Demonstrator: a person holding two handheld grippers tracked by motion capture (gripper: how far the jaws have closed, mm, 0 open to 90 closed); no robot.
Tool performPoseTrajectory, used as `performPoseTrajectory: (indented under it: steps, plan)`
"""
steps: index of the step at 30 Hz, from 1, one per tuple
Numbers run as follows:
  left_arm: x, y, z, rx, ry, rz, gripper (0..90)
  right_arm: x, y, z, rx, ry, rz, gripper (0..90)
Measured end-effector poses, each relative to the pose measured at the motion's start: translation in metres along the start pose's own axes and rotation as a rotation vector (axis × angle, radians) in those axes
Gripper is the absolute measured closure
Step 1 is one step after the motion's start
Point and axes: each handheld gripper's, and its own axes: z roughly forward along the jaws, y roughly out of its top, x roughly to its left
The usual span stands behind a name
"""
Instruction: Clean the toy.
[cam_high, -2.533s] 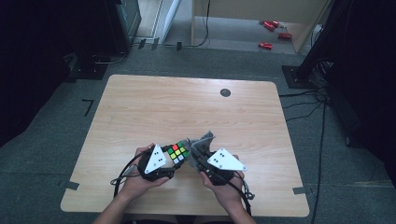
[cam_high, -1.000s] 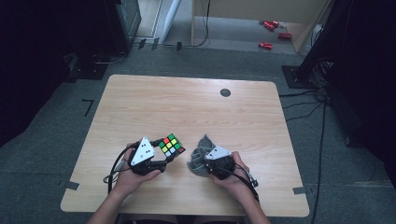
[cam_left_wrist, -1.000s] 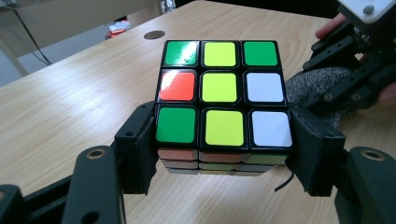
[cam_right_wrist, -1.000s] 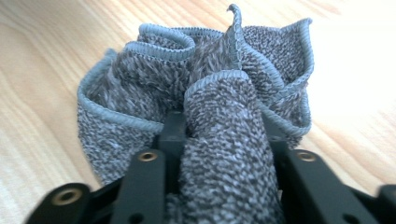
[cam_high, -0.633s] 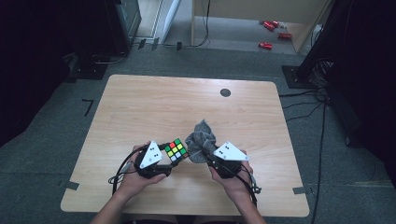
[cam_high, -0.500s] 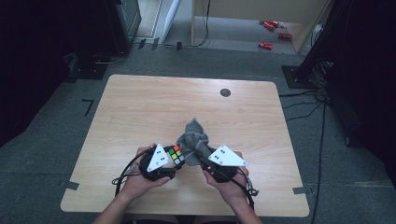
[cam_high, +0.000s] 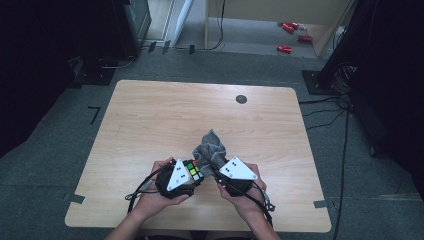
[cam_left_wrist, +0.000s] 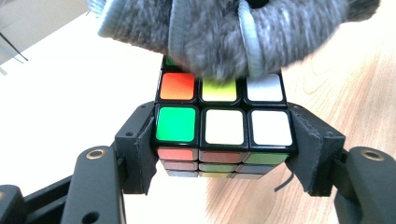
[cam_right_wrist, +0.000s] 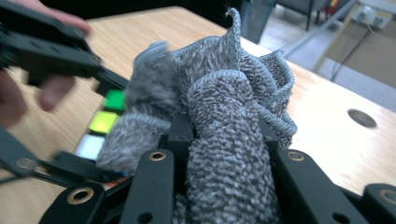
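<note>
Two grippers, one cube, one cloth

Both tools sit close together near my edge of the counter (cam_high: 150, 125). My left gripper (cam_left_wrist: 224, 140) is clenched on the puzzle cube (cam_left_wrist: 223, 126), its black pads pressed flat against two opposite sides of the bottom row. On the face I look at, I can read green, white and white stickers along the held row, then orange, yellow and white above it. No lettering or logo shows on any sticker I can see.

My right gripper (cam_right_wrist: 224, 154) is grasping a bunched grey cloth (cam_right_wrist: 229, 140), a thick roll of it wedged between the jaws, with loose hemmed folds rising past them. From the left gripper view the cloth lies on the far part of the cube's face, covering the top row. From the high view the cube (cam_high: 192, 170) is held just above the counter between my two hands, the cloth (cam_high: 210, 150) touching it from the right and trailing away toward the counter's middle. I see no label on the cloth
</note>
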Motion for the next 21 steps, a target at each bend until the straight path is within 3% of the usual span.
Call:
performPoseTrajectory:
  steps: [3, 5, 7, 10, 12, 13, 15, 17, 19, 21]
  plan:
    - [-0.004, 0.002, -0.001, -0.009, -0.003, 0.014, 34.8, 0.020, 0.006, 0.001, -0.017, 0.072, -0.067, 69.4]
    - [-0.004, 0.002, -0.002, -0.008, 0.008, 0.020, 34.8, 0.031, 0.007, 0.006, 0.001, 0.079, -0.110, 69.4]
    - [0.000, 0.001, -0.003, -0.005, 0.009, 0.014, 34.8, 0.027, 0.006, 0.007, 0.005, 0.080, -0.091, 69.3]
    - [0.005, 0.000, -0.005, -0.014, 0.018, -0.009, 34.8, 0.009, 0.003, 0.006, 0.019, 0.020, -0.026, 69.3]
    - [0.007, 0.000, -0.006, -0.019, 0.020, -0.012, 34.8, -0.001, 0.000, 0.002, 0.019, -0.004, 0.026, 69.3]
    - [0.007, 0.000, -0.006, -0.020, 0.017, -0.012, 34.8, -0.002, 0.000, 0.001, 0.010, -0.006, 0.030, 69.3]
    - [0.005, 0.001, -0.004, -0.021, 0.008, -0.008, 34.8, 0.004, 0.003, -0.002, -0.024, 0.025, 0.015, 69.3]
    - [0.002, 0.001, -0.003, -0.016, 0.000, 0.008, 34.8, 0.016, 0.007, -0.002, -0.048, 0.088, -0.021, 69.1]
    - [0.000, 0.002, -0.004, -0.028, -0.003, 0.012, 34.8, 0.023, 0.009, 0.001, -0.054, 0.173, -0.012, 69.0]
    - [0.002, 0.004, -0.006, -0.027, -0.015, -0.006, 34.8, 0.022, 0.006, 0.005, -0.034, 0.153, -0.016, 69.1]
